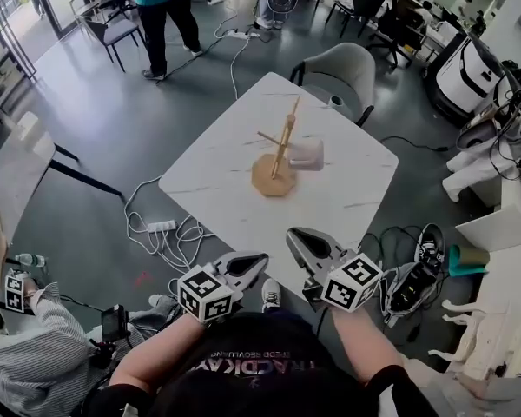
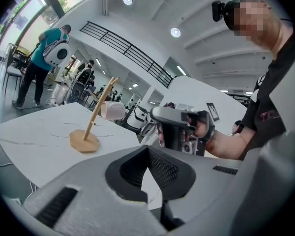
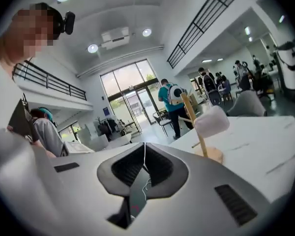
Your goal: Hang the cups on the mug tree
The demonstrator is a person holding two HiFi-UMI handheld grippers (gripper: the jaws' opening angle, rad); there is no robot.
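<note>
The left gripper (image 1: 259,260) hovers just off the table's (image 1: 210,176) near edge, jaws together and empty. Near the table's middle stands the mug tree (image 1: 279,156), with one cup (image 1: 307,154) hanging on its right side. The right gripper (image 1: 293,235) is at the near corner, jaws closed on nothing

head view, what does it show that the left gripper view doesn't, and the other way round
Only the head view: the white power strip on the floor and a seated person's striped sleeve. Only the left gripper view: round ceiling lights. Both: the white marble-look table, the wooden mug tree with a pale cup hanging on it, and the right tool.
</note>
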